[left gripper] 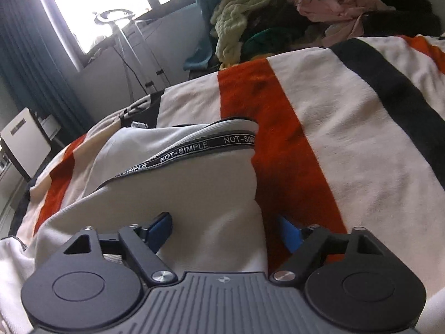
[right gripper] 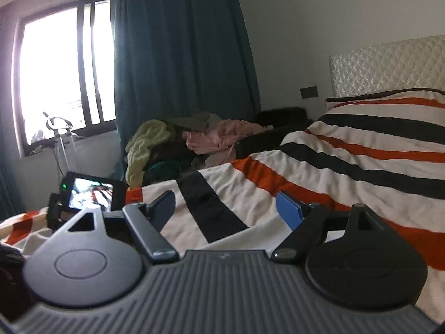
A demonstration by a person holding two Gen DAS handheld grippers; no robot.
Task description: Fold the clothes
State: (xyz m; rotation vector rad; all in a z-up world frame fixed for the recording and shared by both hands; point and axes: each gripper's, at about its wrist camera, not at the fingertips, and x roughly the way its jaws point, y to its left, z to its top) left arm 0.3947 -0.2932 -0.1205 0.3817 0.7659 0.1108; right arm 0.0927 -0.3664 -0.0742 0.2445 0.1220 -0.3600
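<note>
My left claw (left gripper: 224,226) gapes wide, the pale garment (left gripper: 194,183) lying between its fingers on the striped bed (left gripper: 347,139), perhaps touching one. My right claw (right gripper: 225,208) hangs open over bare stripes.

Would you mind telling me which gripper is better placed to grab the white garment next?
Left. The left gripper is open with the white garment between its fingers, while the right gripper is open over the bare striped blanket.

White, orange and black striped blanket (left gripper: 347,139); pale grey garment (left gripper: 194,194), black lettered band; teal curtain (right gripper: 180,55)
</note>
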